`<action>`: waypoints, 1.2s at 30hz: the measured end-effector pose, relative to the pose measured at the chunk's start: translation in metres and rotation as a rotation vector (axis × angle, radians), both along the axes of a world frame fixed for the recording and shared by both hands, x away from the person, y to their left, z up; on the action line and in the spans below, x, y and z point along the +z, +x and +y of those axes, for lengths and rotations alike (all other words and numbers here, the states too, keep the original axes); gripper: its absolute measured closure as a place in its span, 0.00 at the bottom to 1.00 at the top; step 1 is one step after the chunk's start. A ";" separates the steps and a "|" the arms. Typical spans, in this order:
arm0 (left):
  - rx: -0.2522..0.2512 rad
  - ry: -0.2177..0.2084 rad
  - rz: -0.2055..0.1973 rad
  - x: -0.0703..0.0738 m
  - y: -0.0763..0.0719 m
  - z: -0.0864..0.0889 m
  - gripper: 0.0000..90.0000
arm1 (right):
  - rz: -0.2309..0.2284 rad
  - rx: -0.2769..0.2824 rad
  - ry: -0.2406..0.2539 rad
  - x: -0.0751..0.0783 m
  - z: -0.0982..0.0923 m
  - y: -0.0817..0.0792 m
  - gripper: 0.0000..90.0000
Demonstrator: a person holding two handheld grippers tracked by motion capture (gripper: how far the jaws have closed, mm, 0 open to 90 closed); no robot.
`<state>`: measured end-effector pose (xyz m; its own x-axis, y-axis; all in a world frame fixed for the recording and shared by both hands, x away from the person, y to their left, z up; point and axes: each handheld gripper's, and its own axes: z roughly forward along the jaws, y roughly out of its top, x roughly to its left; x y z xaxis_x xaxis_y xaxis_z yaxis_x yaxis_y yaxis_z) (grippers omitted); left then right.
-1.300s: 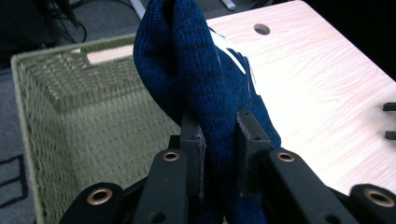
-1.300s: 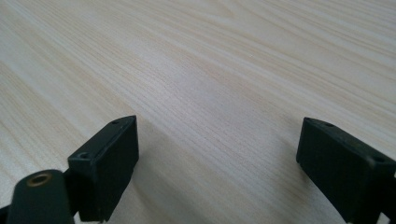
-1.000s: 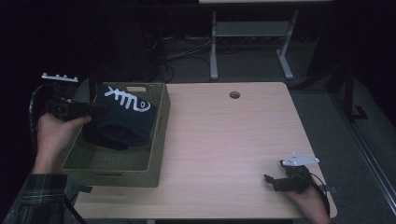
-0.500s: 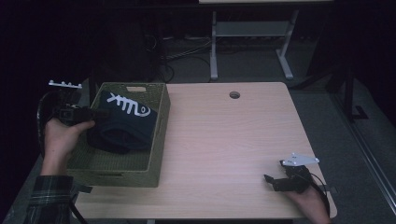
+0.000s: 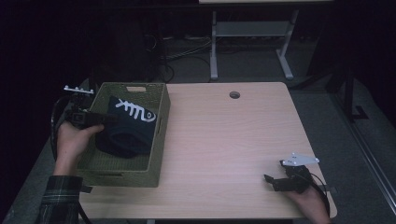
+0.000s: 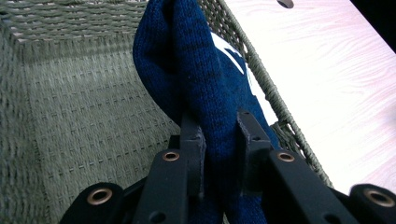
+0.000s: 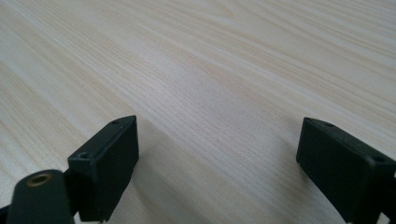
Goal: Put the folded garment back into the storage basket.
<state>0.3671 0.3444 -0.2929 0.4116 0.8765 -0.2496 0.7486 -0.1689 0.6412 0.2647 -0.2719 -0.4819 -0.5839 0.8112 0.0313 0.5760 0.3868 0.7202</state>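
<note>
Left gripper [image 6: 219, 144] pinches sweater [image 6: 201, 79] fold in basket [image 5: 159, 140]; soft, floppy, so you grip deep. Right gripper [image 7: 217, 163] agape, empty.

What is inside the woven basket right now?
The basket holds a dark blue knit garment with a white fishbone design, pinched by the left gripper. Bare woven floor shows beside it; whatever lies beneath the cloth is covered.

Both grippers, the left gripper [image 5: 105, 118] and the right gripper [image 5: 275, 183], are black with brass-ringed screw holes, white top plates and trailing cables; the left sleeve [image 5: 58, 200] is plaid.
</note>
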 end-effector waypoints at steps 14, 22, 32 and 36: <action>-0.015 0.011 0.038 -0.027 0.017 0.012 0.83 | 0.000 0.000 0.000 0.000 0.000 0.000 0.14; 0.021 0.048 0.053 -0.046 0.025 0.031 0.79 | 0.000 0.000 0.000 0.000 0.000 0.000 0.14; 0.085 0.148 0.070 -0.058 0.029 0.046 0.59 | 0.000 0.000 0.000 0.000 0.000 0.000 0.14; 0.115 0.173 0.053 -0.057 0.027 0.051 0.50 | 0.000 0.000 0.000 0.000 0.000 0.000 0.14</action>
<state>0.3938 0.3957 -0.3503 0.2966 0.9487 -0.1098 0.8009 -0.1845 0.5696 0.2647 -0.2719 -0.4819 -0.5838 0.8113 0.0312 0.5762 0.3869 0.7199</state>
